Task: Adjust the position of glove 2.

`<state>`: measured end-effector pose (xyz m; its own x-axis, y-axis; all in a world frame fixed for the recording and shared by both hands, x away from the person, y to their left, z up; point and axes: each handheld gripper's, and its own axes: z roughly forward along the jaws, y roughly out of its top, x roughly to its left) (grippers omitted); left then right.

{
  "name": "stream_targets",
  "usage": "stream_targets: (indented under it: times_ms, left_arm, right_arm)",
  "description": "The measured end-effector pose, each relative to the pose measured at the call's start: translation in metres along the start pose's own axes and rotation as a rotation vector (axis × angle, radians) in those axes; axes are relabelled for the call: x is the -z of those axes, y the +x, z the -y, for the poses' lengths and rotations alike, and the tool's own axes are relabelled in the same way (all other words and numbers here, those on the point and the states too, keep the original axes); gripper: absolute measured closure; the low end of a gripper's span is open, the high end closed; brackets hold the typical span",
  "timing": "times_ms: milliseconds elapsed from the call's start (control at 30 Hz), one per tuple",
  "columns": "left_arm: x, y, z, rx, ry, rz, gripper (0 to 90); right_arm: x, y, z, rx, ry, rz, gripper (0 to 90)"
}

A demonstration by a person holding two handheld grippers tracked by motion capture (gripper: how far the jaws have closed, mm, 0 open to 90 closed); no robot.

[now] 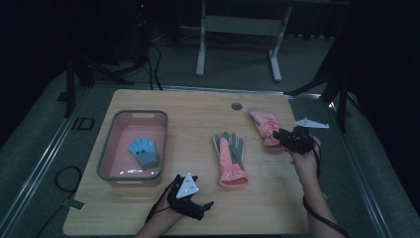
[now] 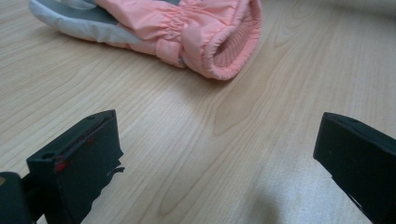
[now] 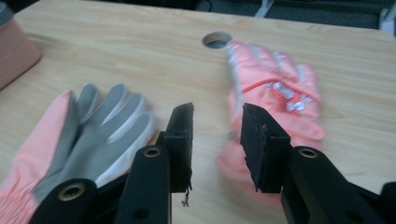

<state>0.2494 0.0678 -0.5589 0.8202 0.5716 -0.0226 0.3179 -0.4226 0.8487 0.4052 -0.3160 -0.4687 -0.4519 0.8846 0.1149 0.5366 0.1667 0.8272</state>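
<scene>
On the wooden table [image 1: 148,208] the high view shows two pink gloves and, toward nine o'clock, a pink tub [image 1: 108,148] with a grey rim holding a small blue glove [image 1: 144,152]. The palm-up pink glove [image 1: 230,158], grey on its palm and fingers, lies at the table's centre with its cuff toward six o'clock. The second pink glove [image 1: 265,126] lies at about two o'clock from it, back side up, fingers toward a round hole [image 1: 236,106] in the tabletop at twelve o'clock. The right gripper [image 1: 281,135] sits just over that second glove's cuff end. The right gripper view adds what the high view cannot resolve: its black jaws stand a little apart with nothing between them, above the glove's cuff, and the glove's back [image 3: 280,93] carries grey patches and a red line. No earlier frame being at hand, nothing more is told of those jaws. The left gripper [image 1: 205,206] rests low near the table's six o'clock edge, at about seven o'clock from the central glove. The left gripper view shows its jaws spread wide over bare wood, and beyond them the open, ribbed cuff [image 2: 231,44] of the central glove, a detail too small in the high view.
</scene>
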Motion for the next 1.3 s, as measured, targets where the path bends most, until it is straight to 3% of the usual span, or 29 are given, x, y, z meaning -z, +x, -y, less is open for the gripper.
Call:
stream_targets:
  times_ms: [200,367,467,700,867,900,967,1000,1033,1300]
  left_arm:
    - [0.0,-0.001,0.0,-0.006,0.005,0.005,0.9]
    - [0.001,-0.001,0.001,0.002,0.001,0.016,1.0]
    - [0.001,0.0,0.001,0.007,0.0,0.016,1.0]
    - [0.002,0.003,0.001,0.019,-0.004,0.007,1.0]
    - [0.002,0.003,0.002,0.019,0.0,0.003,1.0]
    - [0.002,0.003,0.002,0.019,0.0,0.003,1.0]
    - [0.002,0.003,0.002,0.018,-0.002,0.003,1.0]
    - [0.002,0.003,0.002,0.021,-0.002,0.003,1.0]
    - [0.002,0.003,0.002,0.021,-0.002,0.003,1.0]
    - [0.005,0.004,0.001,0.019,-0.013,-0.016,1.0]
  right_arm:
    - [-0.016,-0.018,-0.009,-0.002,0.032,0.008,63.8]
    - [-0.032,-0.029,-0.011,-0.003,0.041,0.019,57.0]
    - [-0.051,-0.042,-0.013,-0.033,0.088,0.024,60.0]
    - [-0.075,-0.055,-0.013,-0.064,0.119,0.034,58.6]
    - [-0.097,-0.061,-0.003,-0.076,0.197,0.026,63.2]
    - [-0.097,-0.061,-0.003,-0.076,0.197,0.026,63.2]
    - [-0.101,-0.061,-0.001,-0.1,0.197,0.015,77.1]
    - [-0.101,-0.061,-0.001,-0.1,0.197,0.015,77.1]
    - [-0.101,-0.062,-0.001,-0.12,0.191,0.014,86.2]
    - [-0.083,-0.053,0.005,-0.198,0.09,0.066,89.9]
